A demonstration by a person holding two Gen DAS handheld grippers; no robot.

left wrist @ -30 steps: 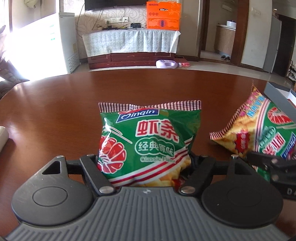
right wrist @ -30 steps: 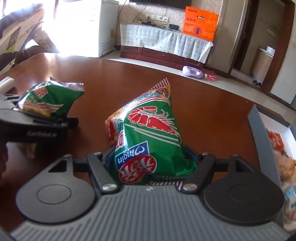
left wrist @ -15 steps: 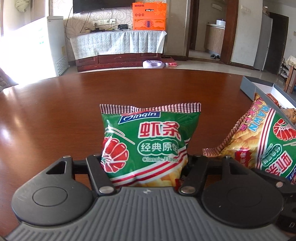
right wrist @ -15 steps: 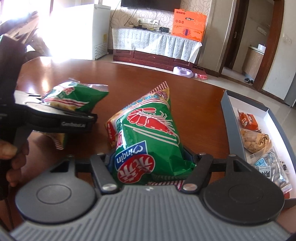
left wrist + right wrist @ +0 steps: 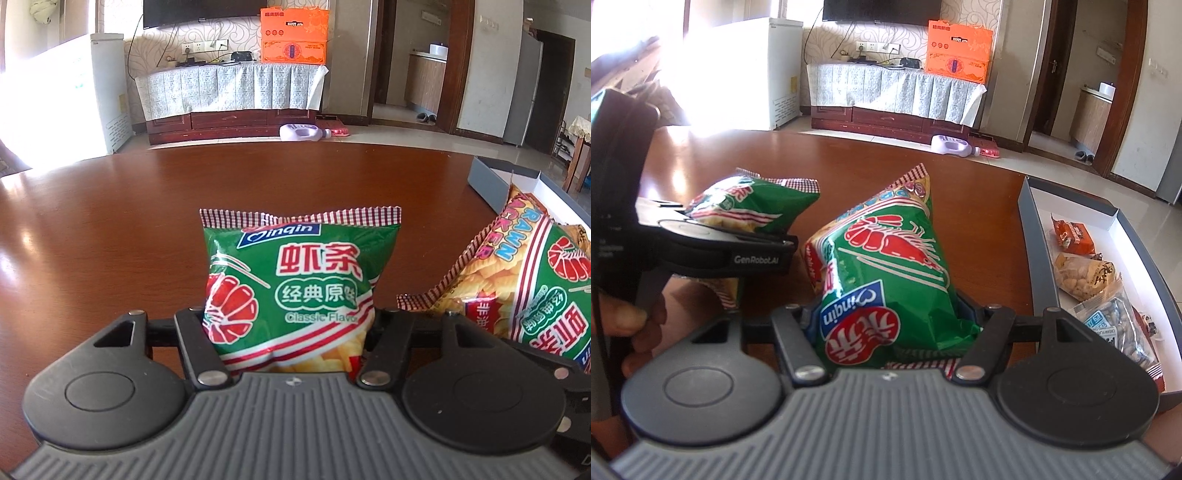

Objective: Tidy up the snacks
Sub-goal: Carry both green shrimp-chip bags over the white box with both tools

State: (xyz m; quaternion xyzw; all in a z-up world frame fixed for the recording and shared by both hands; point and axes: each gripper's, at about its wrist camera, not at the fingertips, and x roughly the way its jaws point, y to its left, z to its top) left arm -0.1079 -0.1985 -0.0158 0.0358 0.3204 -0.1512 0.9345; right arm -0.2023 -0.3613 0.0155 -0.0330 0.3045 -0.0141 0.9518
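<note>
Both pairs of jaws pinch a green prawn-cracker bag each: the left gripper [image 5: 291, 328] holds the upright bag [image 5: 295, 284] by its lower end above the brown table [image 5: 110, 240], and the right gripper [image 5: 892, 332] clamps the tilted bag [image 5: 886, 280] the same way, label upside down. Beyond them, at the table's right edge, the grey tray [image 5: 1028, 236] already holds several small wrapped snacks [image 5: 1086, 275]. By my reading both bags are mid-carry toward that tray, so the next move calls for bringing each over the near wall to a bare stretch of the floor, then spreading the jaws.
</note>
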